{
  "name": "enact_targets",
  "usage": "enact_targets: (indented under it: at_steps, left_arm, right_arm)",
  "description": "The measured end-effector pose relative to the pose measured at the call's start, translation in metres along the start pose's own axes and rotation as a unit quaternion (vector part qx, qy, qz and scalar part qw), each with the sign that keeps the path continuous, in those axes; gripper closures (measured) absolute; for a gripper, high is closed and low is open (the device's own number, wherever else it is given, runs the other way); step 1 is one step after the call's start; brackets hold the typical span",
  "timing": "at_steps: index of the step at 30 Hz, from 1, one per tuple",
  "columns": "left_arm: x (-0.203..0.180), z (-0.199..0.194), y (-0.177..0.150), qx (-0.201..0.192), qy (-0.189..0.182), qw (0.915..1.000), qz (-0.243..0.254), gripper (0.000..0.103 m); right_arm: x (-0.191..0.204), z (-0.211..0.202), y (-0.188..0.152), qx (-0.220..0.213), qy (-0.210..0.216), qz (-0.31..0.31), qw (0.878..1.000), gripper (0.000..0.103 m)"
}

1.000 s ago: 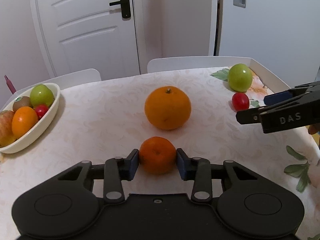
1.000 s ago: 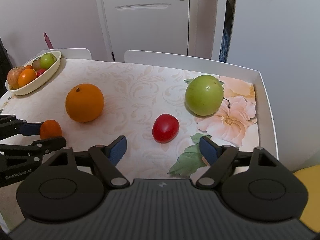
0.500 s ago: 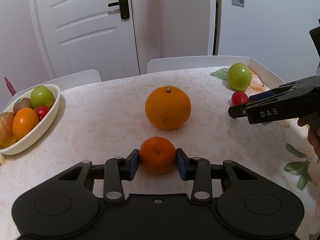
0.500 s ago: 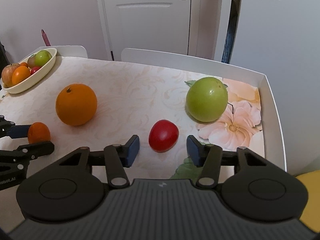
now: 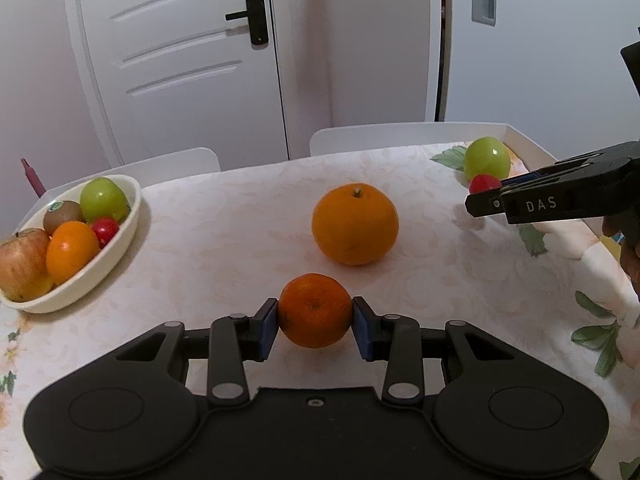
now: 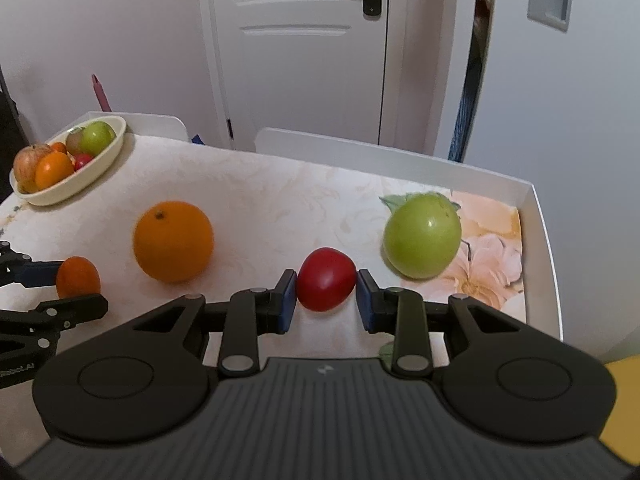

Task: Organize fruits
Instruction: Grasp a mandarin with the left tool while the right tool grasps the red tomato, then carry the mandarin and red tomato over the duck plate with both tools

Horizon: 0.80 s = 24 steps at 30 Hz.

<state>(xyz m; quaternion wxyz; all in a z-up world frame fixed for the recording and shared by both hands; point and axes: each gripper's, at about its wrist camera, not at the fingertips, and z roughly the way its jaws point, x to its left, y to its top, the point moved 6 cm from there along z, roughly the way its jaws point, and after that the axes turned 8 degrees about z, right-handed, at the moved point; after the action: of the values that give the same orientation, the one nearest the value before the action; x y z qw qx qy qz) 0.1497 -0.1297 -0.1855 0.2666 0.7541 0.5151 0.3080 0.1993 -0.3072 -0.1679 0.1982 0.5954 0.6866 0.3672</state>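
My left gripper is shut on a small mandarin just above the tablecloth. My right gripper is shut on a small red tomato near the table's right side; it also shows in the left wrist view. A large orange sits mid-table beyond the mandarin. A green apple lies right of the tomato. A cream oval bowl at the far left holds several fruits.
The table has a raised white rim along its right edge. Two white chair backs stand behind the table, before a white door. The right gripper's body reaches in from the right in the left wrist view.
My right gripper moved forward around the red tomato and closed on it. My left gripper kept its hold on the mandarin and lifted slightly.
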Motion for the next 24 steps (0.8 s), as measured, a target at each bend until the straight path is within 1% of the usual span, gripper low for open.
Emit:
enact_targets:
  at_steps: [5, 11, 18, 24]
  left_arm:
    - [0.01, -0.016, 0.005, -0.01, 0.011, 0.9999, -0.008, 0.06]
    - [0.032, -0.04, 0.016, -0.02, 0.026, 0.999, -0.03, 0.06]
    - [0.076, -0.065, 0.03, -0.03, 0.04, 0.9977, -0.045, 0.06]
    - [0.118, -0.079, 0.033, -0.032, 0.048, 0.997, -0.051, 0.06]
  right_arm:
    - [0.013, -0.014, 0.009, -0.006, 0.01, -0.004, 1.0, 0.057]
    - [0.04, -0.033, 0.023, -0.009, 0.024, -0.011, 1.0, 0.057]
    - [0.09, -0.046, 0.044, -0.014, 0.041, -0.018, 0.999, 0.057]
    - [0.137, -0.047, 0.063, -0.017, 0.054, -0.021, 0.998, 0.057]
